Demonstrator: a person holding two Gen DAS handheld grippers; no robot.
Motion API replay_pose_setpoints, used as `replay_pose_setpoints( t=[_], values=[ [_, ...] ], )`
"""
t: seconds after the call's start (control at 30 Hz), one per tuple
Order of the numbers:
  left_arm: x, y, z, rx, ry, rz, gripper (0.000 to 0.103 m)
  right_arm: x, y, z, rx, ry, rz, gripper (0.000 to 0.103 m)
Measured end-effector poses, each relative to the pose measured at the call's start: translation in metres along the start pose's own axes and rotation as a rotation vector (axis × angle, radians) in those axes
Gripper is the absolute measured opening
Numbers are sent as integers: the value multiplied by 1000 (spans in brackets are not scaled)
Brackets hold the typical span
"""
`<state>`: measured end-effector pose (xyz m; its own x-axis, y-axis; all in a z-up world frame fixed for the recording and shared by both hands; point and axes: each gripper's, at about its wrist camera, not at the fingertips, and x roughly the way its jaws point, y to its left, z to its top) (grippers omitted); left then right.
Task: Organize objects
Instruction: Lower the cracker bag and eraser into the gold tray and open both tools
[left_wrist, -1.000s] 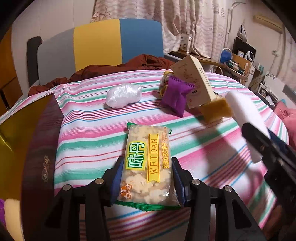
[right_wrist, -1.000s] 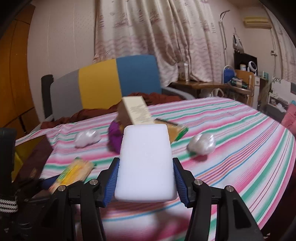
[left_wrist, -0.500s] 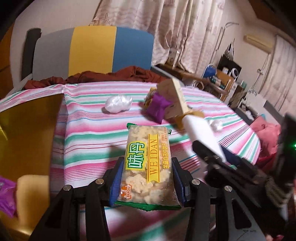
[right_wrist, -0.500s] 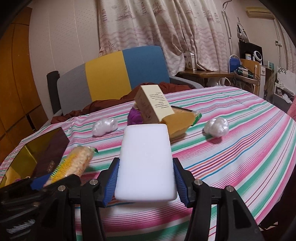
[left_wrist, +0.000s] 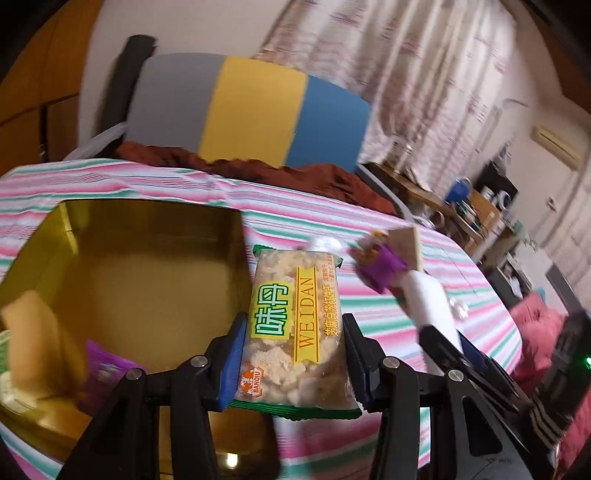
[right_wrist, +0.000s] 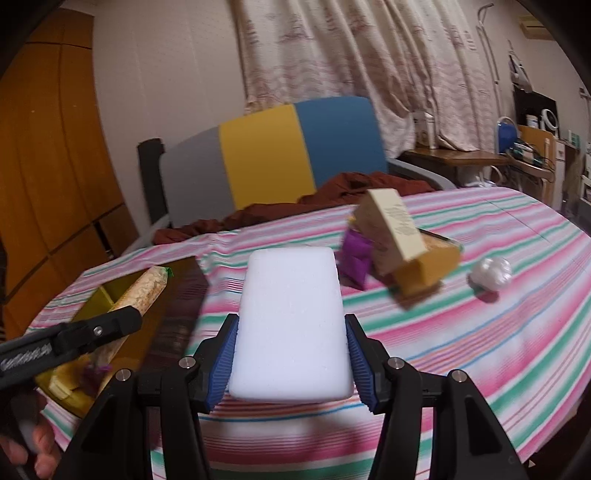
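Between the blue pads of the left gripper (left_wrist: 291, 363) sits the snack packet (left_wrist: 295, 325), clamped across its width with its long axis running straight ahead along the fingers. Its far end hangs beside the right wall of the gold box (left_wrist: 147, 218), which stands open at the near left edge of the striped table (left_wrist: 406, 306). The box lies just left of and below the packet, so in my judgement a short swing leftward and a tilt down would drop it in; the left hand is plainly the nearer one. A yellow block (left_wrist: 26, 332) and a purple packet (left_wrist: 103, 369) already rest in the box's near corner. Right of that, the right gripper (right_wrist: 291, 354) is closed on the white sponge (right_wrist: 291, 325), also lengthwise, over the table's near edge. Farther toward the middle lie a purple pouch (right_wrist: 354, 254), a tilted cream carton (right_wrist: 395, 225), a yellow sponge (right_wrist: 424, 273) and a crumpled plastic ball (right_wrist: 491, 273).
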<state>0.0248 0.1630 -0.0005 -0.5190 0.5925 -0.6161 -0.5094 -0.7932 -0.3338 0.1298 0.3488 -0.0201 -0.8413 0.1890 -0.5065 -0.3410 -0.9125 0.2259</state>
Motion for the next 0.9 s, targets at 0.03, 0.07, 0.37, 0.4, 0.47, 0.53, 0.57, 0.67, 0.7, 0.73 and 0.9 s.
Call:
replay_pose_setpoints(
  t=[0.03,0.07,0.37,0.4,0.47,0.53,0.57,0.67,0.7,0.73,0.9],
  values=[
    [-1,8,4,-14,-4,12,49,-1,4,2,-2,-1,10,56],
    [-3,18,9,-26,-9,32,49,-1,10,4,-7,-1,23,56],
    [10,100,26,-142,79,189,49,-2,69,14,-98,41,148,56],
    [11,106,27,-153,84,196,49,-1,75,14,-107,47,158,56],
    [14,119,28,-169,90,213,49,2,89,15,-132,65,191,56],
    [18,129,29,-174,107,225,49,4,99,15,-145,78,210,56],
    [18,133,28,-184,112,235,49,5,104,15,-152,87,220,56],
    [22,145,27,-201,135,242,49,9,119,14,-183,104,240,56],
    [23,148,27,-206,139,246,49,10,122,14,-189,107,240,56],
    [24,150,27,-208,142,247,49,11,125,14,-193,110,243,56],
    [11,151,28,-227,106,227,73,20,131,11,-185,151,251,56]
  ],
)
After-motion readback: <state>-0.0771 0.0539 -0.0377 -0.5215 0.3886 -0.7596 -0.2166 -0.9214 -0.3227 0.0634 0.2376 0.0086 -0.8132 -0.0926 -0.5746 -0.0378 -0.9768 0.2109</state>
